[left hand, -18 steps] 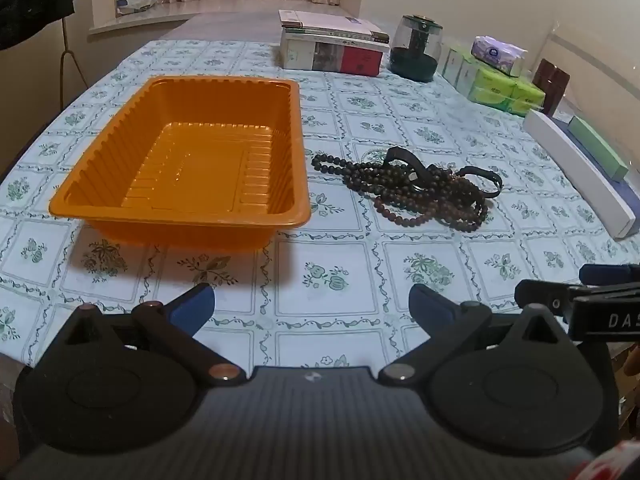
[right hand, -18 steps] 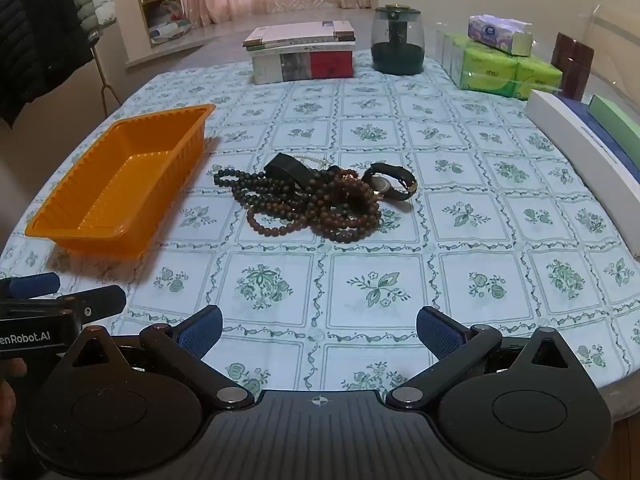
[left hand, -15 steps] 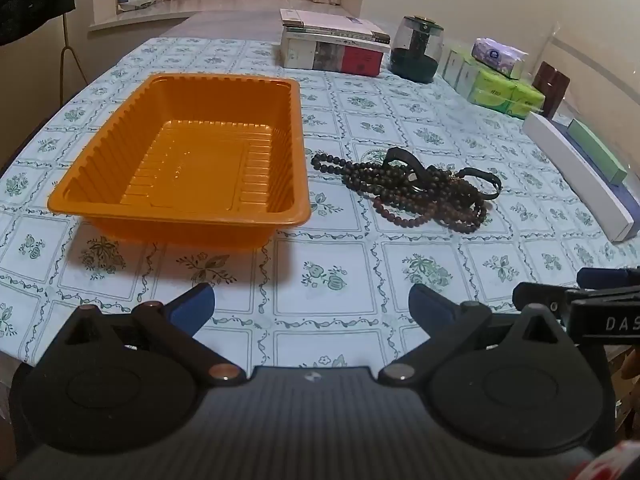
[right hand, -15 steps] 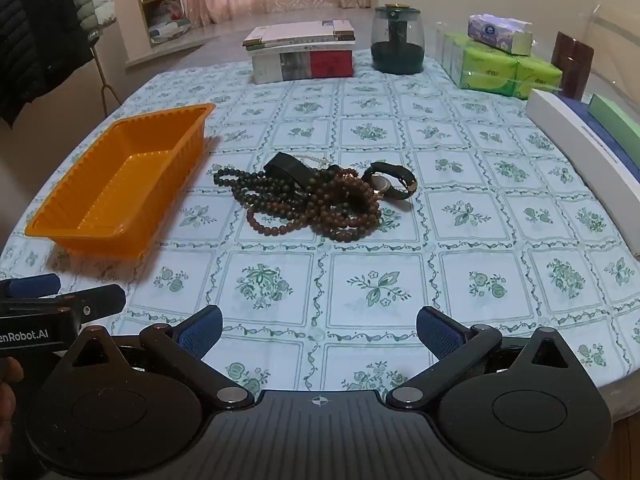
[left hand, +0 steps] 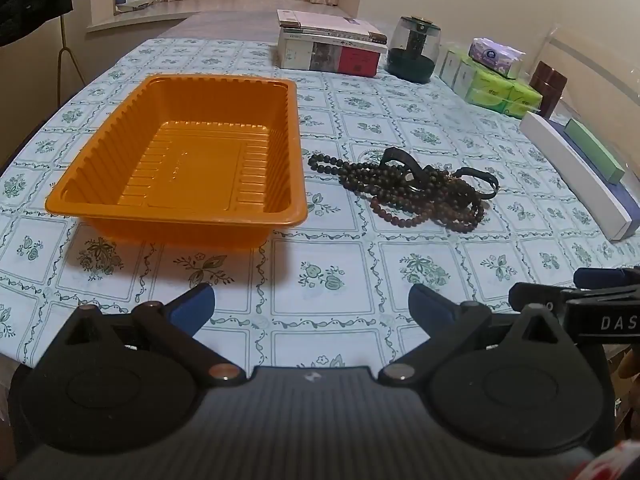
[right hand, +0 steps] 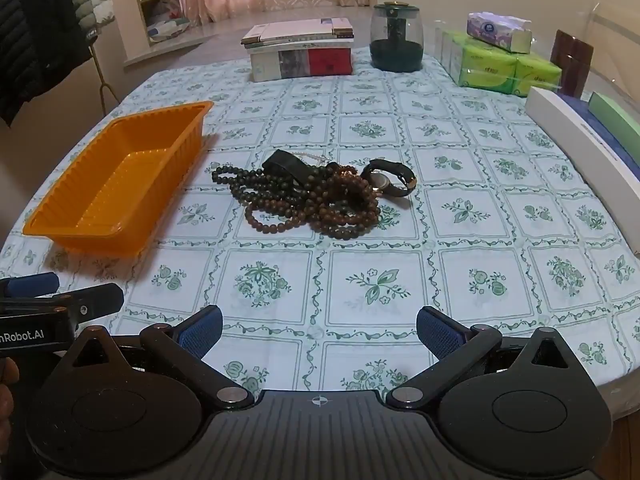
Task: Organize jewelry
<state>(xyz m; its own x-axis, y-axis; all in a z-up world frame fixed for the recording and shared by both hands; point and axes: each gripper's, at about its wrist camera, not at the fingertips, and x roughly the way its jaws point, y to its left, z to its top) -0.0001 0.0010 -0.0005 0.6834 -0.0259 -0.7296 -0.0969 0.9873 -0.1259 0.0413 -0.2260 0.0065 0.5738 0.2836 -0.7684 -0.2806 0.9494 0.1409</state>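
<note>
An empty orange plastic tray (left hand: 100, 208) (right hand: 52, 220) stands on the floral tablecloth at the left. To its right lies a tangled pile of dark and brown bead strings (left hand: 408, 196) (right hand: 312, 204), with a black band (right hand: 286, 164) and a wristwatch (right hand: 390, 178) on it. My left gripper (left hand: 312, 306) is open and empty, low over the table's near edge, short of the tray and beads. My right gripper (right hand: 320, 330) is open and empty, near the front edge, facing the pile. Each gripper shows at the edge of the other's view.
At the far end stand a stack of boxes and books (right hand: 300, 48), a dark glass jar (right hand: 396, 38) and green tissue packs (right hand: 504, 66). Long white and green boxes (right hand: 580, 132) run along the right edge. A dark jacket (right hand: 36, 28) hangs at the left.
The left view has dropped and tilted slightly, so the tray and beads sit a little lower in frame. The right gripper has hardly moved. Both stay open.
</note>
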